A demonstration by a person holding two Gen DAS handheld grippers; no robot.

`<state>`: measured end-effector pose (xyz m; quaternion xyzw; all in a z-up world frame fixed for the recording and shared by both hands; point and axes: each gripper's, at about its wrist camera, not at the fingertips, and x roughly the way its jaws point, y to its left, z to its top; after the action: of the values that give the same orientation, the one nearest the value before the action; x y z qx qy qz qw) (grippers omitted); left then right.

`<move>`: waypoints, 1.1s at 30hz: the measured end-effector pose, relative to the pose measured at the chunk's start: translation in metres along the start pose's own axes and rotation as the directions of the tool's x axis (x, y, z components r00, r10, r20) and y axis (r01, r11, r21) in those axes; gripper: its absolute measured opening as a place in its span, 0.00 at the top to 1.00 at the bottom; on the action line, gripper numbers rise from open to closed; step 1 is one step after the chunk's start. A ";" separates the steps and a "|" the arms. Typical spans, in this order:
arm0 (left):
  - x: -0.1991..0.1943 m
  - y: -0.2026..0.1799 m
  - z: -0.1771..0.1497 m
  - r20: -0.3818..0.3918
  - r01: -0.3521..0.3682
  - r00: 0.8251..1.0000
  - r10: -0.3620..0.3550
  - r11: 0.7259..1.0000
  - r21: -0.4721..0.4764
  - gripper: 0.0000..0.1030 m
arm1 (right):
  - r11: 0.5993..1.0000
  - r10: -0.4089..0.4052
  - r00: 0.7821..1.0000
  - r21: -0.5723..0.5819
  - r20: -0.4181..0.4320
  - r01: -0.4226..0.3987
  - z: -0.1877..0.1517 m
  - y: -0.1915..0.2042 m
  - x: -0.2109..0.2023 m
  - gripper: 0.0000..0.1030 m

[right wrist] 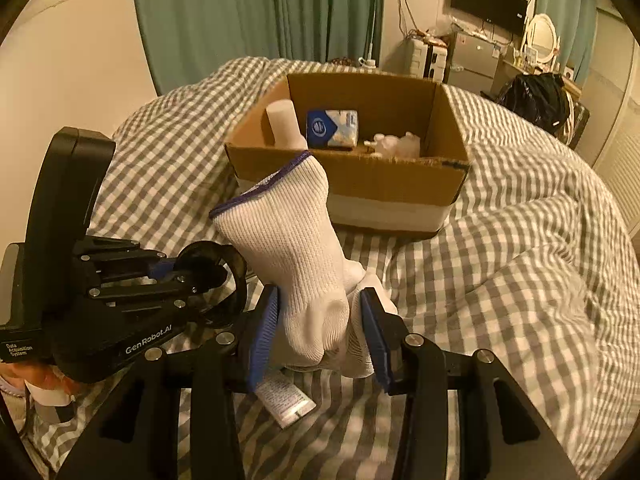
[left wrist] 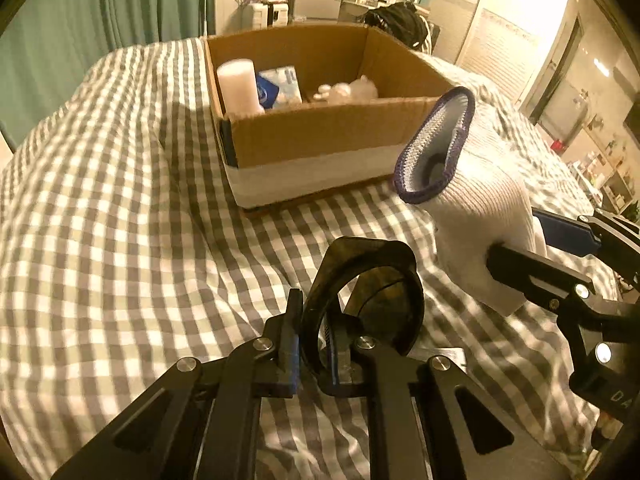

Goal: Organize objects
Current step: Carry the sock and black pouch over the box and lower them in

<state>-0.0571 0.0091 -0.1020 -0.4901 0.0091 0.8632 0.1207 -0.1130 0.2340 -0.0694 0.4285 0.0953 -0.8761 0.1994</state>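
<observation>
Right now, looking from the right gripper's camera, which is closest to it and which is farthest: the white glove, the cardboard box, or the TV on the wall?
1. White glove: clamped in the right gripper, nearest.
2. Cardboard box: ahead on the checkered bed, middle.
3. TV: upper right on the far wall, farthest.

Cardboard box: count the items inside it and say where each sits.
3. In the cardboard box: a white cylinder in the left corner, a blue-and-white pack beside it, crumpled clear plastic on the right. The near wall may hide more.
</observation>
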 end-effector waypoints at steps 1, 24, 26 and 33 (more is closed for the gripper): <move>-0.001 -0.003 0.007 0.008 -0.002 1.000 0.002 1.000 0.002 0.90 | 1.000 -0.003 1.000 -0.002 0.008 0.003 0.001 0.001 -0.006 0.60; -0.099 -0.008 0.096 0.225 -0.049 0.974 0.036 0.997 0.055 0.90 | 0.995 -0.038 0.976 -0.086 0.213 0.057 0.065 0.019 -0.098 0.61; -0.098 -0.007 0.108 0.239 -0.052 0.970 0.036 0.997 0.059 0.90 | 0.995 -0.034 0.972 -0.086 0.231 0.055 0.079 0.015 -0.101 0.61; -0.073 0.005 0.158 0.262 -0.070 0.963 0.056 0.996 0.048 0.90 | 0.997 -0.025 0.964 -0.064 0.266 0.044 0.128 -0.003 -0.085 0.62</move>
<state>-0.1559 0.0112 0.0413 -0.3683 0.0332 0.9229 0.1071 -0.1583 0.2163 0.0768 0.2987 0.1056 -0.9250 0.2097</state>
